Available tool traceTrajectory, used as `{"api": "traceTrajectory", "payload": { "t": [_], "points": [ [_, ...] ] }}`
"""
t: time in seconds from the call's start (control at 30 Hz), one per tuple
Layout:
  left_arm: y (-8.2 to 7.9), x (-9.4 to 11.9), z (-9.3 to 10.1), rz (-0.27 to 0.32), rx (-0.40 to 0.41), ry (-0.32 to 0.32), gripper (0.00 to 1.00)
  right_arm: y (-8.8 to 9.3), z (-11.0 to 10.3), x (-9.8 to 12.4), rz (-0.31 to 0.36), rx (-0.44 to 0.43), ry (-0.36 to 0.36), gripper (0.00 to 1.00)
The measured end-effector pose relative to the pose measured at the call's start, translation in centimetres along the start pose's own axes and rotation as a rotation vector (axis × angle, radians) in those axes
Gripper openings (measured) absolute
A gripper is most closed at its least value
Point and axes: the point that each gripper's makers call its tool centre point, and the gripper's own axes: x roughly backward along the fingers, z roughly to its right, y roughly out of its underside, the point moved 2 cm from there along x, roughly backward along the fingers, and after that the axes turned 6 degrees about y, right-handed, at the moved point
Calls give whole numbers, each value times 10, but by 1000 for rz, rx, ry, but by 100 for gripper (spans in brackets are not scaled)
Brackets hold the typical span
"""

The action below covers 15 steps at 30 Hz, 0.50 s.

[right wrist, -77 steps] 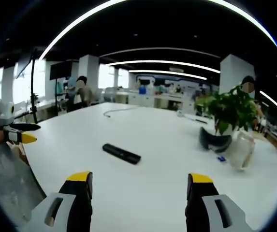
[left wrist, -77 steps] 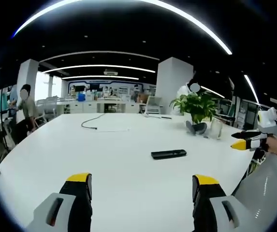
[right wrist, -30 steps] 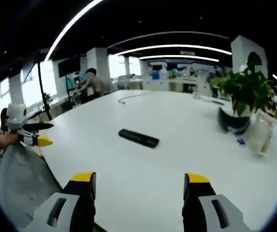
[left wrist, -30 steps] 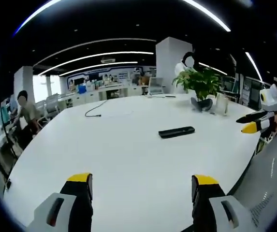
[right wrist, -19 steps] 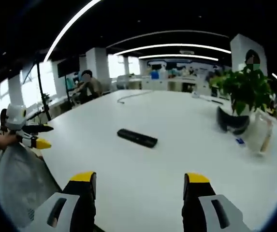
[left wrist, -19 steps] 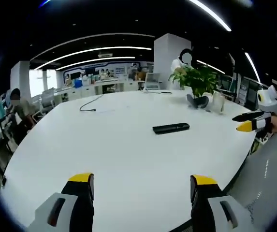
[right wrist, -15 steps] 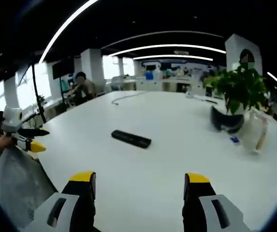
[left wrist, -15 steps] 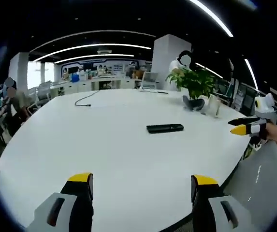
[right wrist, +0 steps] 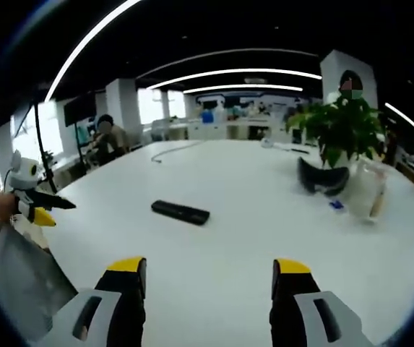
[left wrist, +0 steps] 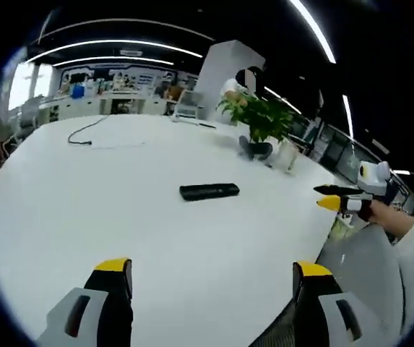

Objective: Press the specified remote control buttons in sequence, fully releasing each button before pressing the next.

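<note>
A black remote control [left wrist: 209, 191] lies flat near the middle of the large white table [left wrist: 76, 195]. It also shows in the right gripper view, as the remote [right wrist: 180, 212] on the table [right wrist: 257, 195]. My left gripper [left wrist: 212, 278] hovers over the table's near edge, jaws wide apart with nothing between them. My right gripper [right wrist: 208, 278] is open too and holds nothing. Both stand well short of the remote. The right gripper [left wrist: 337, 200] comes in from the right in the left gripper view, held by a hand. The left gripper [right wrist: 39, 207] shows at the left in the right gripper view.
A potted plant [right wrist: 342, 130], a dark object at its foot [right wrist: 322, 179] and a clear jar [right wrist: 365, 194] stand at the table's far right. A thin cable [left wrist: 84, 137] lies at the far end. A grey chair back [right wrist: 15, 278] is near the table edge. People sit in the background.
Both views have swung and tilted with the hands, the left one most. The remote lies where it was on the table. Both grippers have stayed open.
</note>
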Motion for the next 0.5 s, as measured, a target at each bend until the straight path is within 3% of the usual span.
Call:
{"api": "traceTrajectory", "payload": {
  "t": [0.1, 0.13, 0.17, 0.2, 0.3, 0.43, 0.5],
  "points": [
    [-8, -19, 5, -31, -30, 100, 95, 0, 1, 0, 0, -4, 5, 67],
    [-9, -24, 11, -44, 1, 155, 95, 0, 1, 0, -2, -3, 5, 67],
    [-10, -31, 22, -61, 66, 257, 95, 1, 1, 1, -6, 0, 5, 66],
    [-12, -36, 25, -71, 103, 288, 94, 0, 1, 1, -5, 5, 5, 64],
    [-21, -51, 17, -69, 68, 281, 89, -1, -1, 1, 3, 2, -10, 61],
    [-23, -72, -1, -150, -73, 251, 88, 1, -1, 2, -5, 10, -7, 60],
    [-26, -81, -7, -159, -85, 238, 86, 1, -1, 2, -6, 9, -6, 60]
  ]
}}
